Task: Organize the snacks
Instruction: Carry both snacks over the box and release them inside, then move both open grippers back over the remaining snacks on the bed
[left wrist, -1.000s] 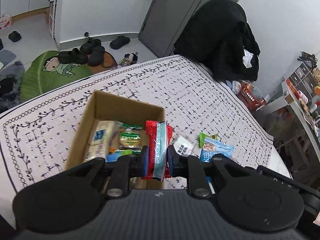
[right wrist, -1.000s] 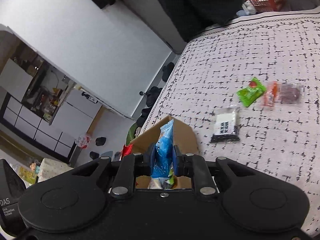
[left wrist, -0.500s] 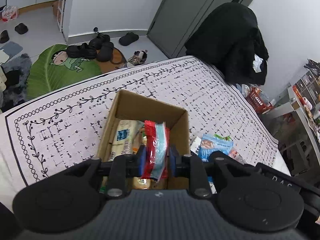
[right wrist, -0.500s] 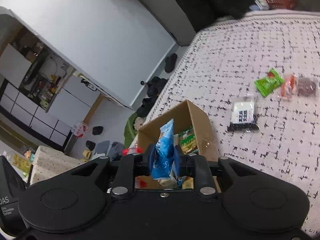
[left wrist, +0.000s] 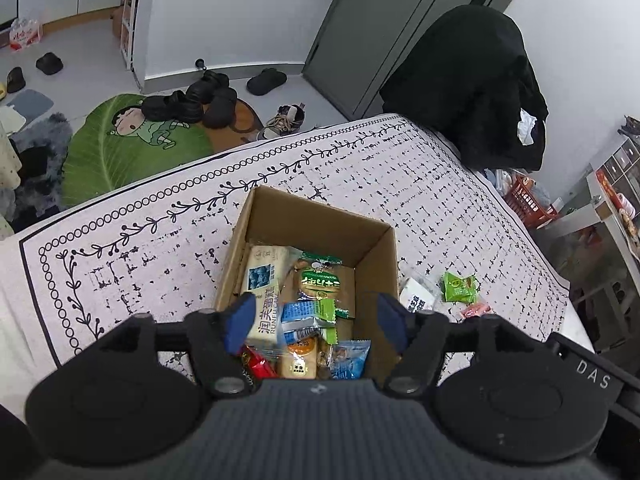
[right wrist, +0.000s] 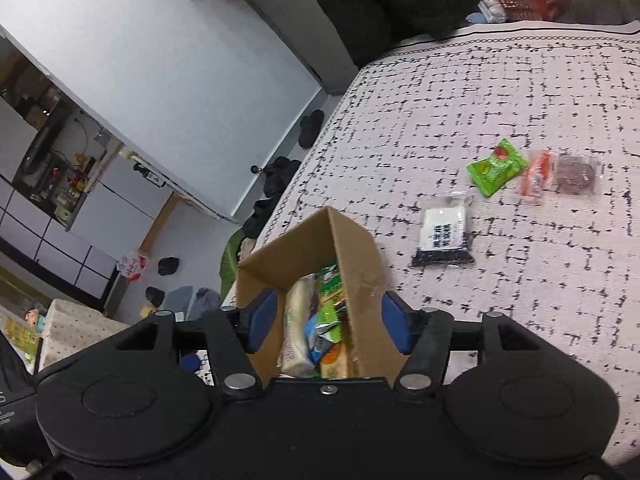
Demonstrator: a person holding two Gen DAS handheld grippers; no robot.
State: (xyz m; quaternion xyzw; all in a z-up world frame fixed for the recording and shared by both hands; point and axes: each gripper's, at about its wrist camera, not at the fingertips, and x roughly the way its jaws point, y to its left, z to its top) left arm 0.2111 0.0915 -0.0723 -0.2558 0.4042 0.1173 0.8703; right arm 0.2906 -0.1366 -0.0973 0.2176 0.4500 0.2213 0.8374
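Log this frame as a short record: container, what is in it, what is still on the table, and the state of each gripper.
container: open brown cardboard box on the patterned tablecloth
contents: several snack packets, among them a red packet and a blue packet
left on table: black-and-white packet, green packet, orange packet, dark brown packet
left gripper: open over box, jaws just opened, empty
right gripper: open over box, jaws just opened, empty

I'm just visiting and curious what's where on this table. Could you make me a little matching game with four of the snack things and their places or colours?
Things:
1. cardboard box
2. green packet
3. black-and-white packet
4. dark brown snack

Descriptions:
A. clear wrapper, farthest from the box
B. holds several snacks
C. on the cloth, nearest the box
D. bright, beside an orange packet

Pairs: 1-B, 2-D, 3-C, 4-A
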